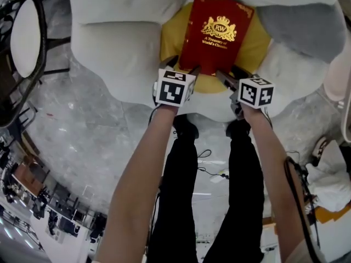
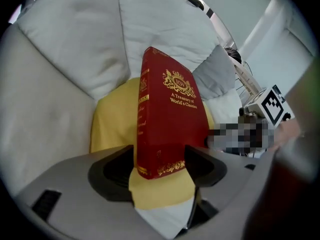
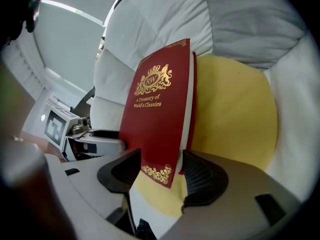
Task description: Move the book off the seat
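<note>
Two claws straddling the book point(image 1: 215, 29), grasp coming up.

Over on the left, our left gripper point(image 2: 160, 156) has its jaws spread wide. The book's spine-side near corner sits between them, and the pads look beside the covers, not squeezing. Centre stage, the book rests on the yellow cushion point(image 1: 258, 45) in the middle of the white seat point(image 1: 120, 48), its near edge toward the seat's front edge. On the right, our right gripper point(image 3: 161, 161) stands just as open around the other near corner, page edges showing. We judge this to be the grasp step. Next, both pairs of jaws need to close firmly on the covers together. Then we lift evenly and carry the book clear over the seat's front edge.
</note>
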`<state>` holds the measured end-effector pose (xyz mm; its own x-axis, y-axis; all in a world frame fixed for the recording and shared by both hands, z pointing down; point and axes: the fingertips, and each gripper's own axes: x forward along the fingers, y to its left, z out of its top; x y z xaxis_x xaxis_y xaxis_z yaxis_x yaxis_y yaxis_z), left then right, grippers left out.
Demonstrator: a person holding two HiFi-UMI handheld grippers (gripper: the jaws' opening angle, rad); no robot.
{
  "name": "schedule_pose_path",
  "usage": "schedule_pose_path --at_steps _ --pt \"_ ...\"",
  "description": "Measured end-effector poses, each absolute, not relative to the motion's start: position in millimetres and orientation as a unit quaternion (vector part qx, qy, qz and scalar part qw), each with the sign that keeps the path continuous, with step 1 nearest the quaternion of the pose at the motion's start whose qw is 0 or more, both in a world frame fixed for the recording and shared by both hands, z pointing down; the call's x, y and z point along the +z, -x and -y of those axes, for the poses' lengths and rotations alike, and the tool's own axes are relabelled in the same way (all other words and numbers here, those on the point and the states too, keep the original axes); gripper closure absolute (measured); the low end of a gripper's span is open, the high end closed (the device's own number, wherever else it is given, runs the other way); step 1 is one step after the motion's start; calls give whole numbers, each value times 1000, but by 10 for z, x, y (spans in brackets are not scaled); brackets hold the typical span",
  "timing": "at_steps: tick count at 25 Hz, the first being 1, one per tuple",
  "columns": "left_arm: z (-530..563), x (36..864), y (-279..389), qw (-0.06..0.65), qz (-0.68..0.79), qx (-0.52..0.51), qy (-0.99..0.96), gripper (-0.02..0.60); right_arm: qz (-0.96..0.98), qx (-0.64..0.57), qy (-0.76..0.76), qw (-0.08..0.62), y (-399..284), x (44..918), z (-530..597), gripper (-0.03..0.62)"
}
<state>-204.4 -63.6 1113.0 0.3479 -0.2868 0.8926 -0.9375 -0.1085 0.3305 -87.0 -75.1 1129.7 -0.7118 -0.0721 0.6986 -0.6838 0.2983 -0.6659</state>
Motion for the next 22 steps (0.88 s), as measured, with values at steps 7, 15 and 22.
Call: schedule_pose_path --at_steps 7,15,22 --pt "612 11002 1913 481 450 342 -670 295 750 530 -260 299 749 11212 691 372" --pt "495 10449 1780 483 459 324 -672 295 753 523 -256 306 629 10668 592 372" --pt "479 9880 1504 482 466 312 -674 296 761 508 -254 314 363 10070 604 372"
